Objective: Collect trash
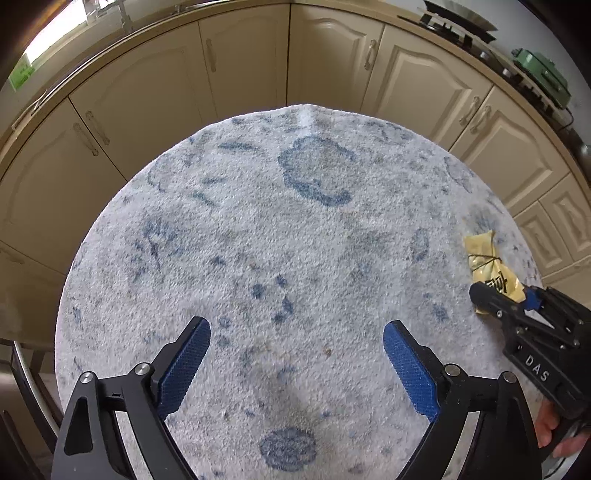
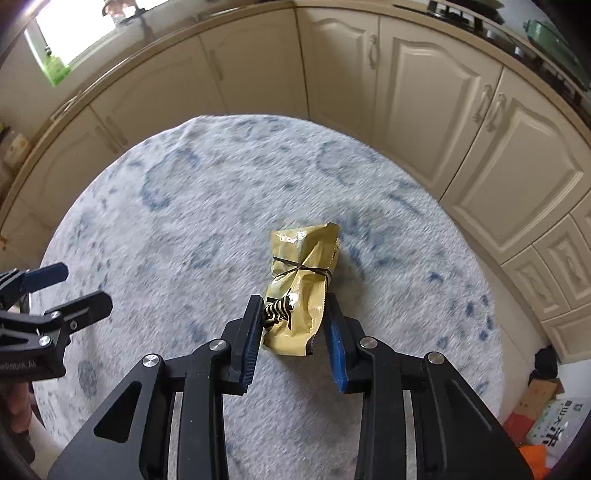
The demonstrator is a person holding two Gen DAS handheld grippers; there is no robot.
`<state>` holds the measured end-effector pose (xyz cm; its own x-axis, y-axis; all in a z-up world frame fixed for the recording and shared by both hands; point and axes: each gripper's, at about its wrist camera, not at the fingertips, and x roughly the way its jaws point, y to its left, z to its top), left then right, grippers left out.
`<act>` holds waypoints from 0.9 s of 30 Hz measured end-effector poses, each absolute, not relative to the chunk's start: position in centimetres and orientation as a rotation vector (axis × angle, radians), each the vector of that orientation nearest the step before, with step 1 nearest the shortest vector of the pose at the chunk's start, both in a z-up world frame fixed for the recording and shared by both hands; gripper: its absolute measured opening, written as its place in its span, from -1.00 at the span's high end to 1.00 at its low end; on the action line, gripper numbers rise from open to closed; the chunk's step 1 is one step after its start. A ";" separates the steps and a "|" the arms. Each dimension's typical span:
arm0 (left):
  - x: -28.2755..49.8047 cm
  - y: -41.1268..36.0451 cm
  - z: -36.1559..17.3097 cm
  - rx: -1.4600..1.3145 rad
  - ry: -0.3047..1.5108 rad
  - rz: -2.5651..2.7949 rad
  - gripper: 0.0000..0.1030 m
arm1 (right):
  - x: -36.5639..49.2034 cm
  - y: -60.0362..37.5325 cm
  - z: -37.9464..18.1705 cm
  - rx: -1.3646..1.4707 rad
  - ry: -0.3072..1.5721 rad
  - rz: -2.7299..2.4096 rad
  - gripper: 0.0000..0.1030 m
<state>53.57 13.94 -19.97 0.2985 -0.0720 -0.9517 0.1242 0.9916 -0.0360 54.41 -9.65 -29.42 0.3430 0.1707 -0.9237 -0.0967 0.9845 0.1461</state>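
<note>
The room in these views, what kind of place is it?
Most likely a home kitchen: cream cabinets run under a countertop, a gas hob sits on it, and a window is above. A round table stands in front.

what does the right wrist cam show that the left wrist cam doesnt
Only the right wrist view shows the thin dark string tied right around the crumpled yellow foil wrapper, the striped print near its gripped end, and the boxes and packets on the floor at lower right.

Only the left wrist view shows the white "DAS" lettering on the right gripper's body.

Both show the wrapper between the right gripper's blue pads, the left gripper open with nothing between its pads, the blue-patterned white round tablecloth and the cream kitchen cabinets.
</note>
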 end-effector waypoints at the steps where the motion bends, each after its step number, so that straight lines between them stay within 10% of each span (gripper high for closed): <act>1: 52.7 14.2 -19.8 0.044 1.259 -0.128 -0.78 | 53.5 -9.2 -29.3 0.067 1.211 0.182 0.38; 27: 28.4 21.5 -15.6 -0.133 1.245 -0.043 -0.81 | 32.4 -2.4 -27.6 0.078 1.291 0.364 0.34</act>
<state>28.39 21.47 -15.58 0.3206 -0.1051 -0.9414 -0.0394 0.9915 -0.1241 32.38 -2.39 -27.64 0.2279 0.3076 -0.9238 -0.2208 0.9404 0.2587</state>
